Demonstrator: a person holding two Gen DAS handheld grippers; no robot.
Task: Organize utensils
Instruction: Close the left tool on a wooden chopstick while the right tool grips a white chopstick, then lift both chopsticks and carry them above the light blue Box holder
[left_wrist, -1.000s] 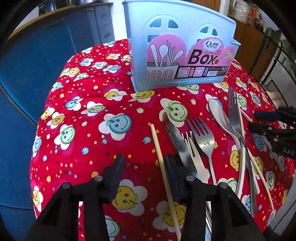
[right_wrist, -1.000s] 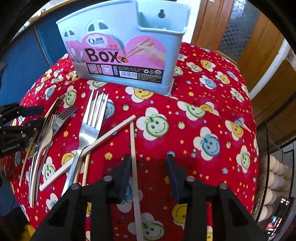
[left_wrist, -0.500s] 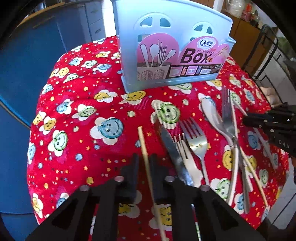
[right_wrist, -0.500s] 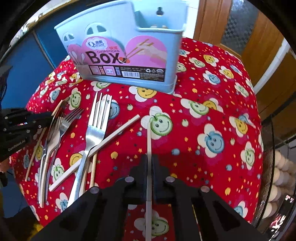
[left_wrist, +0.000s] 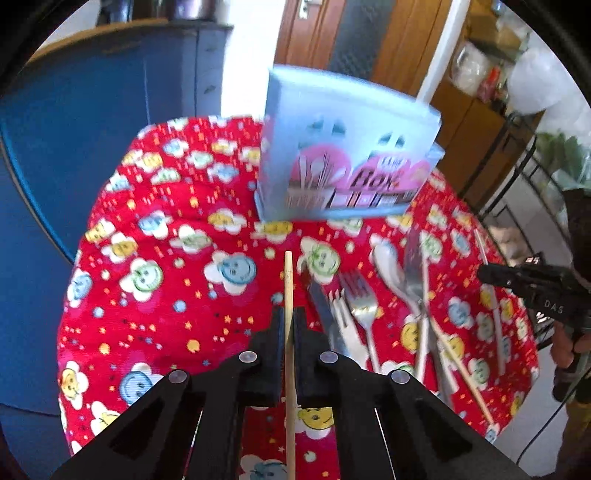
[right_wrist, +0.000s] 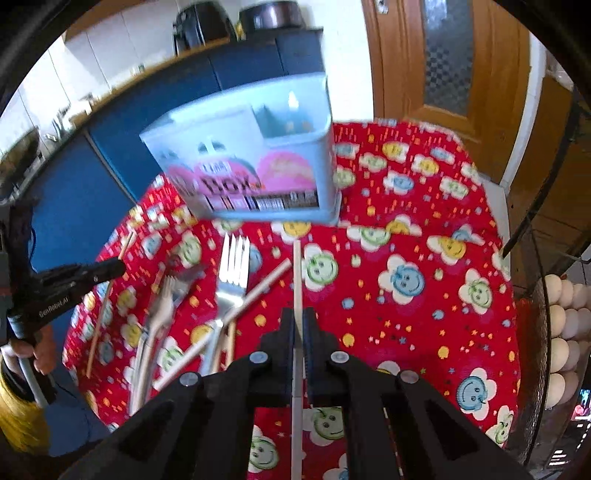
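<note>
Two thin wooden chopsticks are pinched, one in the left hand-held gripper, one in the right hand-held gripper, above the counter's red smiley cloth. Either could pivot or slip before the pale blue plastic utensil box, given such narrow contact.

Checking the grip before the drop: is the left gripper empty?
No, the left gripper is shut on a chopstick that runs out between its fingers.

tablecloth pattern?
Red tablecloth with smiley-face flowers, dots and stars; clearest in the right wrist view.
</note>
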